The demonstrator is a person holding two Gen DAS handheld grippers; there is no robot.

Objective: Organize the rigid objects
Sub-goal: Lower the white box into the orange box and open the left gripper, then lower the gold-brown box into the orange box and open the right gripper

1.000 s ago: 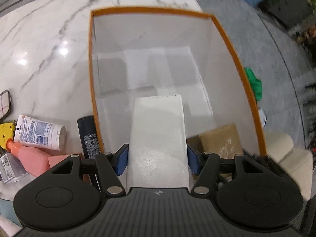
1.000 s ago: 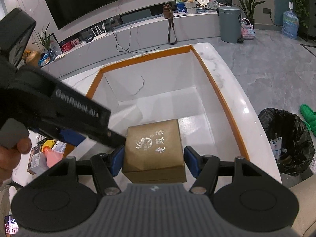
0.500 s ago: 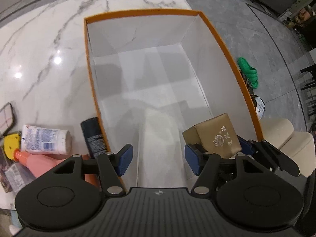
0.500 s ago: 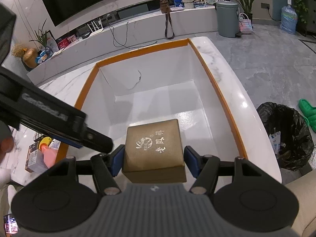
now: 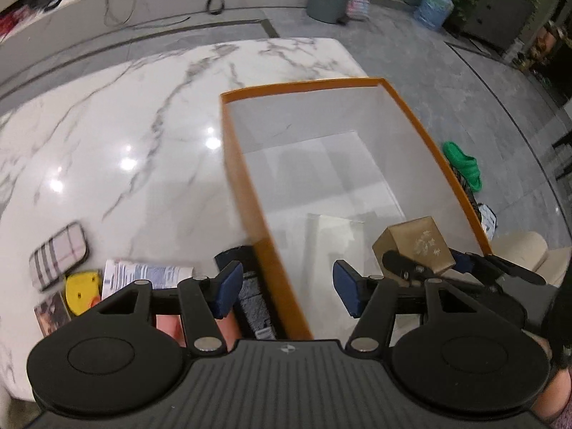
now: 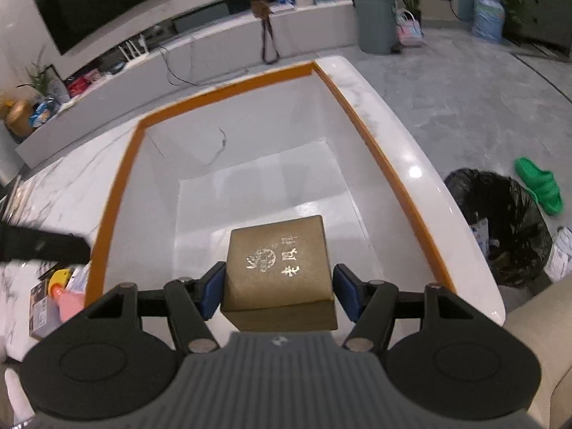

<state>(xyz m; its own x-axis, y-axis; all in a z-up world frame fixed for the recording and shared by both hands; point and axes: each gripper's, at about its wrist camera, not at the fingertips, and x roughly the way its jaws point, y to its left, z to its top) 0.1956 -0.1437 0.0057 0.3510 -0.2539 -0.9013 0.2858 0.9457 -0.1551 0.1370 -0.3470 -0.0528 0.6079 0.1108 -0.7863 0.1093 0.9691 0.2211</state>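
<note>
The right tool [image 6: 279, 293] grips the gold box [image 6: 277, 261] between its pads, low inside the orange-rimmed carton [image 6: 114, 193] near its close end. The left tool [image 5: 282, 289] closes on nothing, straddling the carton's left wall. The white box [image 5: 332, 236] lies on the carton's floor. The step in hand looks like placing; next comes lowering and release beside the white box.

My own body hid the near end of the orange-rimmed box [image 5: 246, 186] and most of the pink bottle [image 5: 168, 323] and dark tube [image 5: 250, 300] beside it. The print on the white tube [image 5: 143, 274] was too blurred to read. The white box [image 5: 332, 232] inside showed only faintly.
</note>
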